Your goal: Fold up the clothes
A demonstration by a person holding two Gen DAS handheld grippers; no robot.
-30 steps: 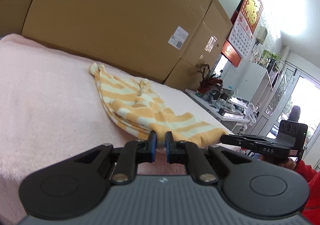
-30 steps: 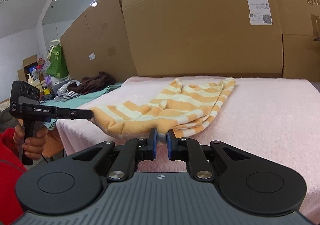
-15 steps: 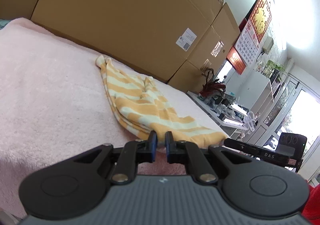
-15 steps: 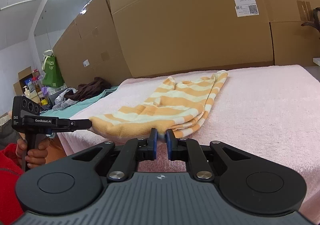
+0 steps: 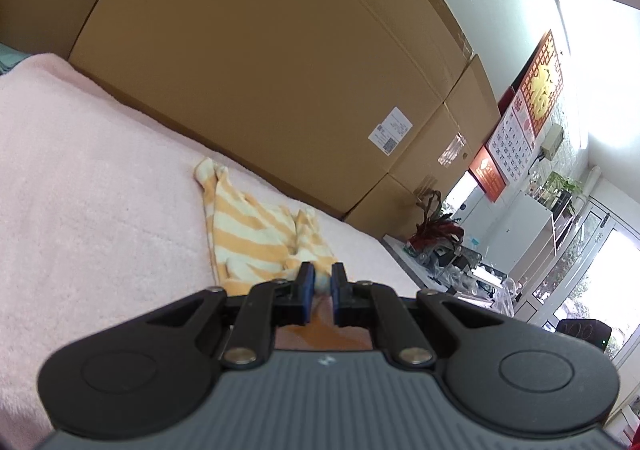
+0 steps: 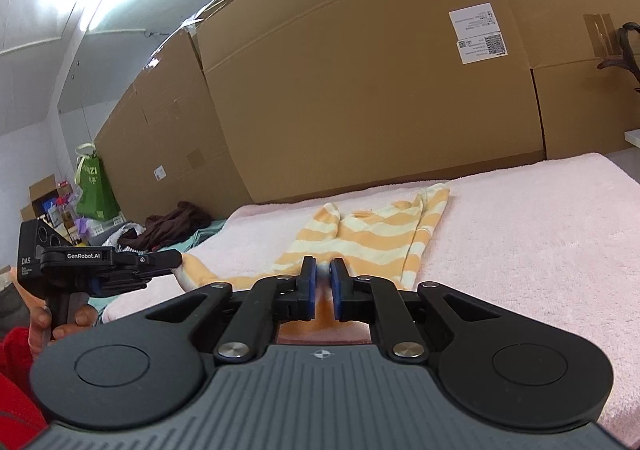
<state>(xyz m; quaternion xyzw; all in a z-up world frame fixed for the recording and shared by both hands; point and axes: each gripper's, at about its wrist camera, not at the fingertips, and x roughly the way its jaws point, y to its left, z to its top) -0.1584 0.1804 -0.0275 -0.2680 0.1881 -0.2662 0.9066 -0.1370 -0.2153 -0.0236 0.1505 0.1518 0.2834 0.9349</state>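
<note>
An orange-and-cream striped garment (image 5: 256, 234) lies lengthwise on the pink towel-covered table (image 5: 80, 190). My left gripper (image 5: 322, 284) is shut on its near hem, and the cloth rises between the blue pads. In the right wrist view the same garment (image 6: 372, 234) stretches away toward the boxes. My right gripper (image 6: 323, 276) is shut on the near edge there. The left gripper (image 6: 176, 260) shows at the left, held by a hand (image 6: 40, 326), pinching the garment's lifted near corner above the table edge.
Tall cardboard boxes (image 6: 360, 90) wall the far side of the table (image 6: 520, 234). A heap of dark clothes (image 6: 176, 218) and a green bag (image 6: 94, 190) sit beyond the left end. A side table with a red plant (image 5: 436, 226) stands past the right end.
Both grippers have risen and moved forward over the table with the near hem held. The garment looks shorter as its near end lifts off the towel.
</note>
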